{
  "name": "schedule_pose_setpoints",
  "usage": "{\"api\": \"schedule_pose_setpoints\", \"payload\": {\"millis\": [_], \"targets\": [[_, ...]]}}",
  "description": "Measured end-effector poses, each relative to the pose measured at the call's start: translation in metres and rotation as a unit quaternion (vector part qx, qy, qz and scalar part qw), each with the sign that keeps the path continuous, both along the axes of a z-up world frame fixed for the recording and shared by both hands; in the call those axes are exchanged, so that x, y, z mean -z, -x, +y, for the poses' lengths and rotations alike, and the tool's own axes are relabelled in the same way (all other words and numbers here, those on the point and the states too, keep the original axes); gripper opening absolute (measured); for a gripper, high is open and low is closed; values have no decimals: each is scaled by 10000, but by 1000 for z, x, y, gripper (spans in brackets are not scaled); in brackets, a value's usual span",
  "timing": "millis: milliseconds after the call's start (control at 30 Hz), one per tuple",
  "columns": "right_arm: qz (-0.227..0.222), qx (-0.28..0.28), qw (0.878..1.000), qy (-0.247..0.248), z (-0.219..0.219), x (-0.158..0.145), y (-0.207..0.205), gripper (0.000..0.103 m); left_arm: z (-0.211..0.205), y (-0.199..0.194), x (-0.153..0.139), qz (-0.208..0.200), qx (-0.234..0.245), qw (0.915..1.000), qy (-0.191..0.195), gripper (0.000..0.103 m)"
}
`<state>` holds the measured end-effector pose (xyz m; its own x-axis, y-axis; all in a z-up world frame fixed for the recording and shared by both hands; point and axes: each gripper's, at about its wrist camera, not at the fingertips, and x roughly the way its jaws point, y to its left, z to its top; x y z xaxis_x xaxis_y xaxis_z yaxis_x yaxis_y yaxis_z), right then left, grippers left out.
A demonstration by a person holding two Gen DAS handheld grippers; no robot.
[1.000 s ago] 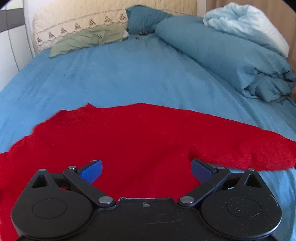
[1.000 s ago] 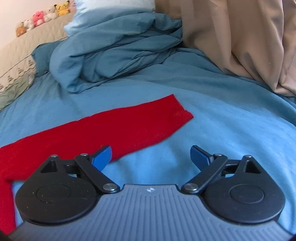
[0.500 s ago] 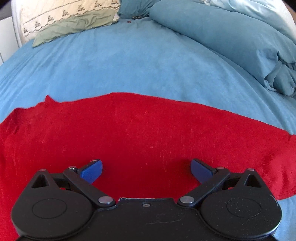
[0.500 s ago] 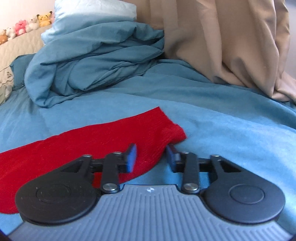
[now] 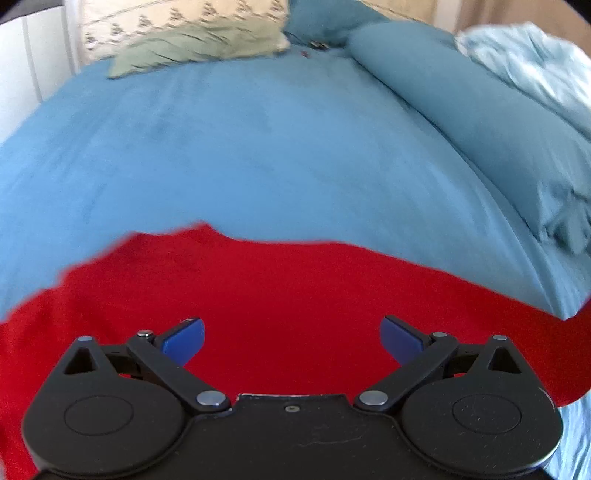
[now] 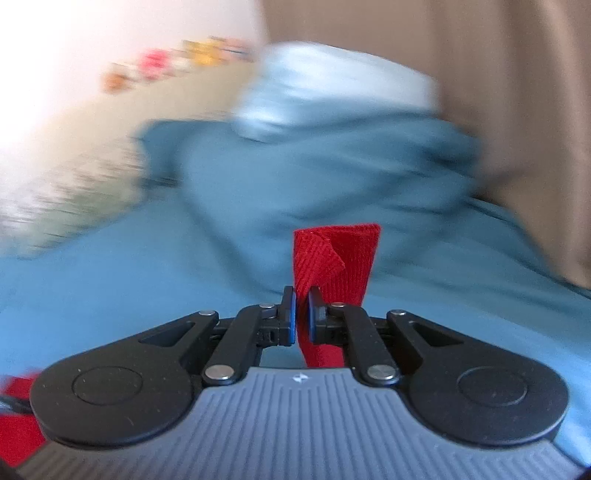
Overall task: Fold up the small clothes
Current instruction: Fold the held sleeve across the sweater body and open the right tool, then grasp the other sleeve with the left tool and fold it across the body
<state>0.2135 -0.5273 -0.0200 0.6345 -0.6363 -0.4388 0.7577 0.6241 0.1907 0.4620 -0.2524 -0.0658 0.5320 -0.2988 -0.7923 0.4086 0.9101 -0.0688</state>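
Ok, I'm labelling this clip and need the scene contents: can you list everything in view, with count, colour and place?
red garment: one, red, spread on the bed under the left gripper; its sleeve end is lifted
bed sheet: one, blue, covers the bed
duvet: one, darker blue, bunched along the right of the left wrist view
pale blue bedding: one, light blue, on top of the duvet
green cloth: one, sage green, at the head of the bed
headboard cover: one, cream with a pattern, behind the green cloth
soft toys: several, blurred, pink, yellow and orange, along the headboard top
curtain: one, beige, right of the bed
left gripper: one, black with blue fingers, open above the garment
right gripper: one, black with blue fingers, just closed on the sleeve end
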Motion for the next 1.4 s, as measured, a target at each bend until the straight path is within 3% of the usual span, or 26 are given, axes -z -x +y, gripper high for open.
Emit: {"api": "schedule_pose_setpoints", "payload": {"millis": [133, 267, 367, 500, 667, 767, 833, 867, 933, 1000, 1133, 1300, 1400], "targets": [[-549, -1266, 9897, -368, 55, -24, -74, 22, 62, -10, -22, -169, -324, 9993, 30, 103], [-669, -2451, 9646, -702, 127, 1, -142, 22, 129, -14, -21, -275, -772, 9966, -22, 103], [-356, -3021, 9466, -1065, 179, 48, -179, 22, 171, -23, -7, -115, -1034, 9945, -103, 103], [200, -3384, 9336, -1163, 228, 104, -198, 22, 217, -22, 16, 75, -1371, 9905, 87, 101], [680, -3710, 9224, -836, 257, 135, -200, 22, 231, -10, 33, 222, -1347, 9904, 226, 101], [819, -3960, 9122, -666, 271, 138, -196, 29, 221, -5, 37, 298, -1198, 9921, 213, 101], [972, -4160, 9026, -524, 275, 135, -193, 63, 209, 1, 37, 341, -1101, 9930, 262, 101], [1029, -4194, 9011, -401, 275, 131, -187, 70, 203, 4, 37, 340, -1077, 9933, 255, 101], [1045, -4197, 9016, -107, 270, 118, -177, 84, 190, 6, 39, 377, -947, 9944, 275, 101], [1144, -4109, 9044, 124, 260, 108, -160, 88, 178, 8, 40, 443, -753, 9955, 354, 101], [1262, -3601, 9242, 154, 221, 88, -127, 100, 149, 15, 42, 504, -438, 9968, 437, 91], [1757, -2859, 9414, 340, 186, 83, -92, 103, 125, 13, 55, 678, -454, 9955, 484, 77], [1842, -2527, 9497, 170, 169, 89, -72, 103, 119, 11, 62, 765, -576, 9939, 554, 67]]}}
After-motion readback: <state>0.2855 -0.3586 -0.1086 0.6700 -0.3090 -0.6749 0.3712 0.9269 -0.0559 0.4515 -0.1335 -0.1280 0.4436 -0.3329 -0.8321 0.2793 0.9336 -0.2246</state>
